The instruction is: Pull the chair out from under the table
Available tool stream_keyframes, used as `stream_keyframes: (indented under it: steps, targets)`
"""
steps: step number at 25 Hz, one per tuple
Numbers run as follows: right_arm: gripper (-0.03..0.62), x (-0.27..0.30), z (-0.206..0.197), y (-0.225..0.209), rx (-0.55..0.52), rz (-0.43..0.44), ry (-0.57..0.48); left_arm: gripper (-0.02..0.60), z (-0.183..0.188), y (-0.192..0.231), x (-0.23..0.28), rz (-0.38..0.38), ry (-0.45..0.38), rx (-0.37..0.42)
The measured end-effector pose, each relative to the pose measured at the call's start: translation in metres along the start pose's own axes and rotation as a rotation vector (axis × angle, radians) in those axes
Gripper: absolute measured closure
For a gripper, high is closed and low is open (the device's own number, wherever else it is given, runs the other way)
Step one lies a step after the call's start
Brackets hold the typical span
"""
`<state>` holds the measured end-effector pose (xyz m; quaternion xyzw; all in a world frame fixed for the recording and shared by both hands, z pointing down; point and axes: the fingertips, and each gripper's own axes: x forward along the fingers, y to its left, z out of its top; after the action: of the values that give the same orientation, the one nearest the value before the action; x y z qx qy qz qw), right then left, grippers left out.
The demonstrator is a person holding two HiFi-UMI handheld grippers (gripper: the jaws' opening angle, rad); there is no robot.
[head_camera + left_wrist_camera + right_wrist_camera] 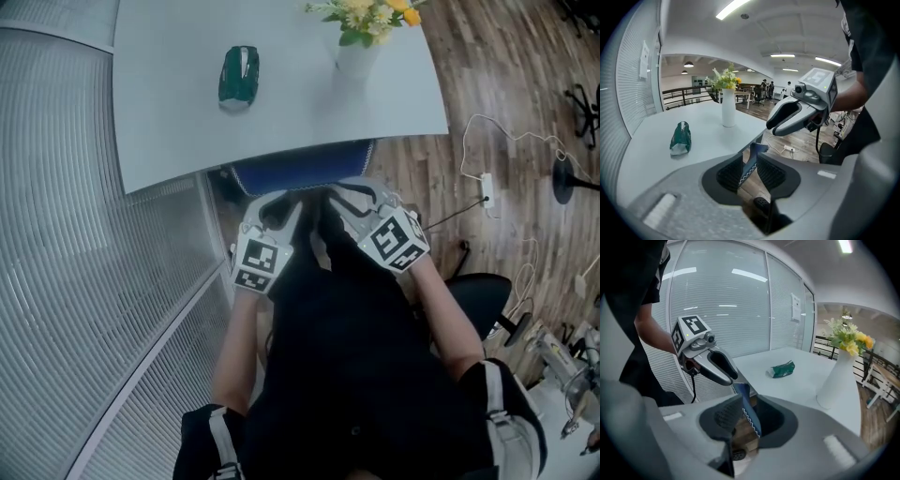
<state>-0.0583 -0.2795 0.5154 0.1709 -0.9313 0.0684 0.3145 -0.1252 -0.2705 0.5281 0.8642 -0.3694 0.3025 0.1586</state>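
So the blue chair [305, 171] is tucked in under the near edge of the pale grey table [169, 122]. Only the top of its backrest pokes out on the near side. Both claws are parked on that top edge, side by side and angled downward, the 2 marker cubes facing up at the head camera. The left gripper [750, 163] sits toward the left end of the backrest. It's roughly half open, and the blue fabric edge with its white zigzag stitching stands up between the 2 ribbed pads. You can see floor through the gap beside the fabric, so it's straddling the edge rather than clamping it. The right gripper [749, 405] is nearer the right end and it's a similar story. Its jaws are partway apart with the same stitched blue edge between them, running close along the left pad, and there's no real squeeze that I can see. On the tabletop there's a crumpled green packet [239, 75] at the far left. A white vase [357, 56] with yellow and white flowers [370, 14] stands well off to the right of it. A ribbed glass partition [66, 244] runs down the left side. On the right there's a wood floor [487, 84] with a white power strip [486, 187] lying on it.
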Motion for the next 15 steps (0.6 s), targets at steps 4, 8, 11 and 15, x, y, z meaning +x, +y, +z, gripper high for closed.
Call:
stream_keyframes:
  steps: [4,8,11,15]
  targets:
    - [0.496,0.015,-0.007,-0.002,-0.041,0.009,0.038,0.439,-0.015,0.003,0.015,-0.054,0.074,0.050]
    - [0.493,0.029,-0.018,0.001,-0.082,0.029,0.076,0.428,-0.029,0.002,0.028,-0.078,0.137,0.113]
    - [0.487,0.039,-0.031,0.003,-0.112,0.040,0.116,0.423,-0.040,0.001,0.038,-0.083,0.172,0.162]
    - [0.482,0.053,-0.050,0.005,-0.161,0.043,0.169,0.423,-0.053,0.001,0.050,-0.077,0.221,0.242]
